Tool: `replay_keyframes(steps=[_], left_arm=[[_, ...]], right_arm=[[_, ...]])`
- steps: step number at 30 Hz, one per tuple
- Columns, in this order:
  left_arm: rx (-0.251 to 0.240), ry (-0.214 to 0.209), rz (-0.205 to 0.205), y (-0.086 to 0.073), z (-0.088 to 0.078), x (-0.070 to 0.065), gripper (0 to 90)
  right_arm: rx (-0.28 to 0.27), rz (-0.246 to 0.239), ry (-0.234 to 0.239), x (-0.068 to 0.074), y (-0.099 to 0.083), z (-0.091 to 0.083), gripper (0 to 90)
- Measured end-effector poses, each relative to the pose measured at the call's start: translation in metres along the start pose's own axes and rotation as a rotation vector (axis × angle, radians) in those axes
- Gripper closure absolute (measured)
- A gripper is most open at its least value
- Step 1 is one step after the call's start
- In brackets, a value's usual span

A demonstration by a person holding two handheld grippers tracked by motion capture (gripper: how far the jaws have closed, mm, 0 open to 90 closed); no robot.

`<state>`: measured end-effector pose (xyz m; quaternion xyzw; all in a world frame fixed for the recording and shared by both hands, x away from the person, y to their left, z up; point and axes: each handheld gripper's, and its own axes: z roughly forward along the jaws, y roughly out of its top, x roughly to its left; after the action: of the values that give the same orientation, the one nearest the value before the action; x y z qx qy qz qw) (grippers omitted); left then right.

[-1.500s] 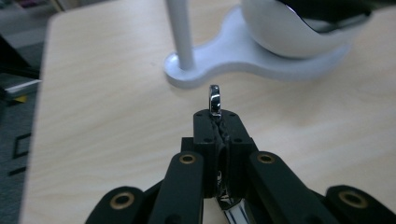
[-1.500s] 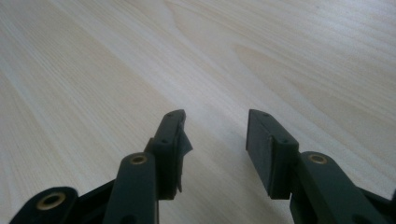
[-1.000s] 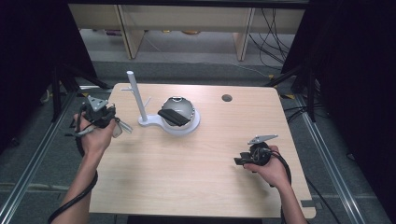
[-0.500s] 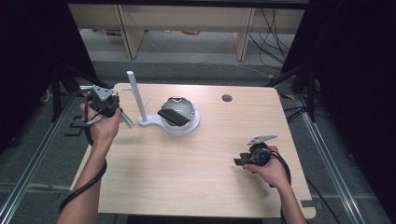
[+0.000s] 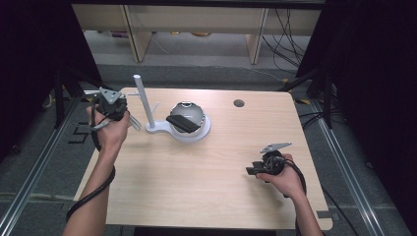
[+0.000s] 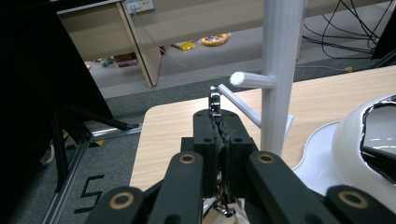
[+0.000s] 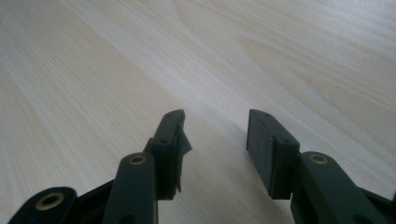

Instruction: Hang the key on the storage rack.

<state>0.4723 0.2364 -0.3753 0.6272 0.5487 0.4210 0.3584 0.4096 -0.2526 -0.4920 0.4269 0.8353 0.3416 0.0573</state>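
Near the left rear corner of the pale wooden table (image 5: 196, 172), the left claw (image 5: 129, 120) is raised beside the tall white plastic stand with short side pegs (image 5: 140, 98). Its jaws are pressed fully together on a small shiny metal piece (image 6: 214, 100), perhaps a ring or clasp, whose bright end pokes out above the pads; something metallic also seems to dangle below the jaws, though it is too blurred to name. In the left gripper view the metal piece sits level with, and just in front of, a stubby white peg (image 6: 247, 80) that juts from the stand's post. I judge the height and aim to be deliberate: the piece is held at peg level so that it can be hooked over it. Holding it by its lower part leaves the top free to slip on.

Beside the post, on the same white base (image 5: 199, 136), rests a rounded silver-and-white dome with a dark band across it (image 5: 184, 117); it stands clear of the left claw and looks uninvolved for now.

The right claw (image 5: 250, 170) lies low over the bare front right of the table, well apart from the stand. Its jaws stand partly open with nothing between them, as the right gripper view shows, probably parked out of the way while the left hand (image 5: 112, 132) does the fine work.
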Motion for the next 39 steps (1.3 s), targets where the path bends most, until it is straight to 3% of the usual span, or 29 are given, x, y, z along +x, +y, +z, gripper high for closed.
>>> replay_keyframes(steps=[2,3,4,7,24,25,28,29,32,39], left_arm=[[-0.003,0.005,0.001,0.0,0.0,-0.001,86.6],[-0.007,0.007,-0.002,0.001,0.0,-0.001,86.5],[-0.009,0.009,0.001,0.001,-0.001,-0.001,86.5],[-0.017,0.016,0.002,0.003,-0.001,-0.002,86.5],[-0.035,0.037,0.076,0.006,-0.001,-0.016,86.4],[-0.035,0.04,0.085,0.005,0.0,-0.016,86.4],[-0.037,0.053,0.102,0.004,0.0,-0.019,86.2],[-0.043,0.056,0.098,0.004,0.0,-0.02,86.2],[-0.044,0.064,0.111,0.003,0.0,-0.022,86.0],[-0.047,0.055,0.099,0.002,-0.001,-0.024,83.5]], right_arm=[[-0.004,-0.009,0.005,0.0,0.0,0.0,57.5],[0.007,0.022,0.01,0.002,0.0,0.0,57.5],[0.0,-0.009,0.005,0.0,0.0,0.0,57.5],[0.014,-0.013,0.005,0.0,0.0,0.0,57.5],[0.02,0.004,0.01,-0.001,-0.001,0.0,57.5],[0.014,-0.018,0.002,-0.002,-0.001,0.0,57.5],[0.014,-0.018,0.003,-0.002,-0.001,0.001,57.5],[0.017,-0.001,0.012,-0.001,-0.001,0.001,57.5],[0.018,-0.006,0.009,-0.001,-0.001,0.001,57.5],[0.015,-0.009,0.009,-0.001,-0.001,0.002,57.5]])
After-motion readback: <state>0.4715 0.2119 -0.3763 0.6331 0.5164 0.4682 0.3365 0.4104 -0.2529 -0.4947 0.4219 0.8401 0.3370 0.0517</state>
